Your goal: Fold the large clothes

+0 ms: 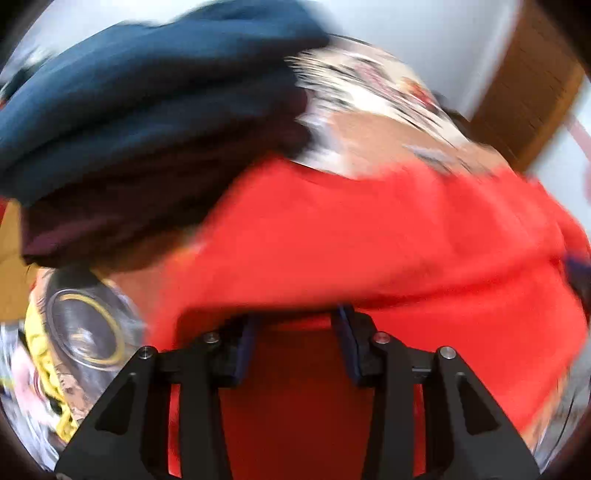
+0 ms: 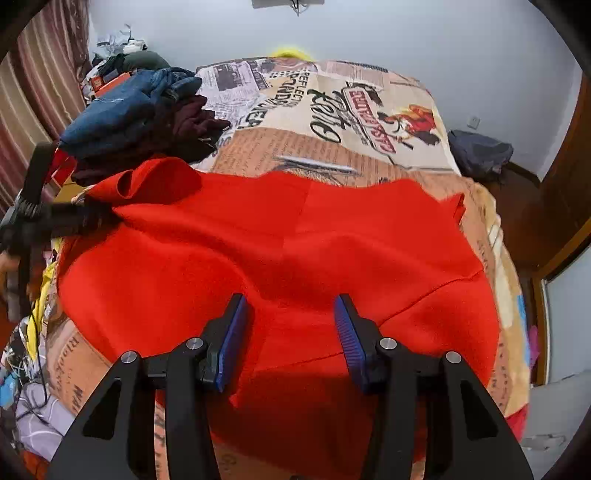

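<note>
You are over a bed (image 2: 369, 92) covered in a newspaper-print spread, with a pale wall (image 2: 406, 33) behind it, striped curtains (image 2: 33, 81) on the left and a brown door (image 2: 576, 155) on the right.

The red garment (image 2: 295, 251) lies spread flat across the near half of the bed. Its long axis runs left to right across your view, a centre crease runs away from you toward the far edge, and the near part hangs over the bed's front edge. At its far left corner the cloth (image 2: 162, 181) is rolled up in a loose fold.

A pile of clothes (image 2: 140, 114), blue on top and dark maroon under it, sits on the bed's far left, just touching the red garment's rolled corner.

Your right gripper (image 2: 291, 332) hovers over the garment's near middle, jaws wide apart, nothing between the blue pads (image 2: 351, 339).

Your left gripper (image 1: 297, 343) is low over the red garment (image 1: 369, 240) too, its view badly blurred; the jaws stand apart, but you cannot tell from it whether cloth is caught between them. In the right view it (image 2: 92, 216) meets the garment's left edge.
</note>
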